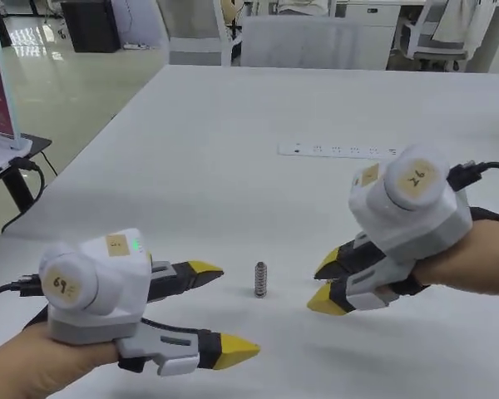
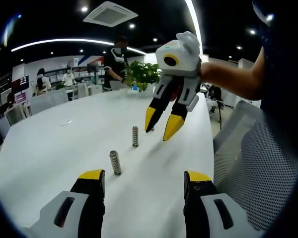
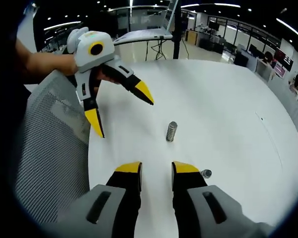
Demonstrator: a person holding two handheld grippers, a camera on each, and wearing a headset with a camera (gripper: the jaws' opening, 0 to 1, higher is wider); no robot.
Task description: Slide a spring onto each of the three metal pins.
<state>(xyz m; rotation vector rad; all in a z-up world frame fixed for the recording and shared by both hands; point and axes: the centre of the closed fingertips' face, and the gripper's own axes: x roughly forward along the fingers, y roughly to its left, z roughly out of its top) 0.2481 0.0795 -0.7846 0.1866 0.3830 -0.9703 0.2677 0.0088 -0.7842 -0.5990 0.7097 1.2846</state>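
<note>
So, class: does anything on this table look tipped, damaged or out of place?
The near spring and the far spring both stand upright on the table; nothing is tipped or damaged.

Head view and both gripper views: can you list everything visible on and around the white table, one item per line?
white table: one, white, under everything
coiled metal springs: two, silver-grey, upright on the table between the grippers; near spring, far spring
power strip: one, white, flat on the table beyond the grippers
mesh chair: one, grey, at the table edge
potted plant: one, green, far end of the table
left gripper: one, white and black, yellow tips, jaws wide apart
right gripper: one, same colours, jaws apart, narrower gap
</note>
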